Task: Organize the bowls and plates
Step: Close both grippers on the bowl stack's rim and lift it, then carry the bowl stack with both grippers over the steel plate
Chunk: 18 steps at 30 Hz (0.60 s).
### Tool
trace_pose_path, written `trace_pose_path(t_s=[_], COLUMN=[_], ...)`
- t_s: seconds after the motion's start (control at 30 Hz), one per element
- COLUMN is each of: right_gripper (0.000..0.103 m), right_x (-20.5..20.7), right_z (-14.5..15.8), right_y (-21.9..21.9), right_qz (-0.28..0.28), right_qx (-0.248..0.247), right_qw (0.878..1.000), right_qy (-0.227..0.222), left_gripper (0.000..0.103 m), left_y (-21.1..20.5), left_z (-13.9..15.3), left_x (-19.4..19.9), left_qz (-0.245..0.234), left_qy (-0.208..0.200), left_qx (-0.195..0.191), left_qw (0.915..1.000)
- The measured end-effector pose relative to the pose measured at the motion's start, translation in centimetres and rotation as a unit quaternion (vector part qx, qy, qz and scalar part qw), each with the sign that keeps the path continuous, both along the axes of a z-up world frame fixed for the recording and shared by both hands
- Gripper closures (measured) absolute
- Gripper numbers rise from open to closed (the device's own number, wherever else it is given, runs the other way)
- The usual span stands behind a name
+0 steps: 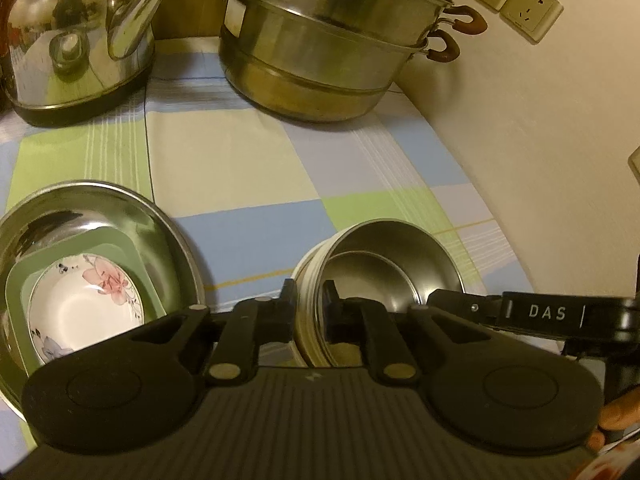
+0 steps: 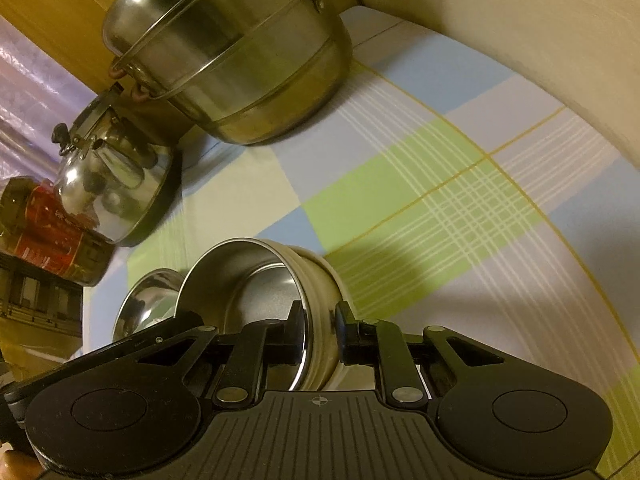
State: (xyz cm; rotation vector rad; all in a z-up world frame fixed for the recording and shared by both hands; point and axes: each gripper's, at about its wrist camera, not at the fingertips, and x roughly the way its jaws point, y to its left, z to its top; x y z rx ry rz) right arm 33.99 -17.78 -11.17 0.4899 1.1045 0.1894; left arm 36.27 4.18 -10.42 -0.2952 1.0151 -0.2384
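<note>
Low in the frame we see both hand-held grippers clamping one steel bowl: left hand-held gripper and right hand-held gripper nearly closed on its rim, tilted above the checked tabletop. At lower left sits a basin holding a floral bowl. Upper frame: kettle, steamer pot. "DAS" reads at right.

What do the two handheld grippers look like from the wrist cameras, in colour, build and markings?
Both are matte black. The left gripper and the right gripper each have a ribbed body plate with a small crosshair mark, two round side discs, linkage arms on silver pivot pins, and blocky black fingers. In the left view, the right gripper's side reads "DAS" in white. No cables or sleeves show.
</note>
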Motion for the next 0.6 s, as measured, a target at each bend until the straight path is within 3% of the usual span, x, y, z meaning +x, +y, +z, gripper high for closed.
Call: trace_pose_path(t_s=[0.07,0.17,0.3,0.6], right_gripper=[0.087,0.085,0.068,0.068], right_x=[-0.1,-0.3,-0.2,0.0], right_z=[0.2,0.5,0.4,-2.1], right_y=[0.3,0.9,1.2,0.6], right_qz=[0.008,0.018,0.021,0.004], right_qx=[-0.015,-0.031,-0.048,-0.004], right_qw=[1.000,0.999,0.998,1.000], right_qy=[-0.010,-0.026,-0.038,-0.016], left_gripper=[0.092,0.082,0.079,0.079], left_y=[0.0,0.0,-0.1,-0.6], left_z=[0.0,-0.3,-0.7,-1.8], left_x=[-0.1,0.0,0.2,0.4], left_qz=[0.002,0.003,0.001,-0.006], left_qy=[-0.002,0.001,0.006,0.014], left_qx=[0.005,0.010,0.008,0.013], left_qw=[1.0000,0.9999,0.9999,0.9998])
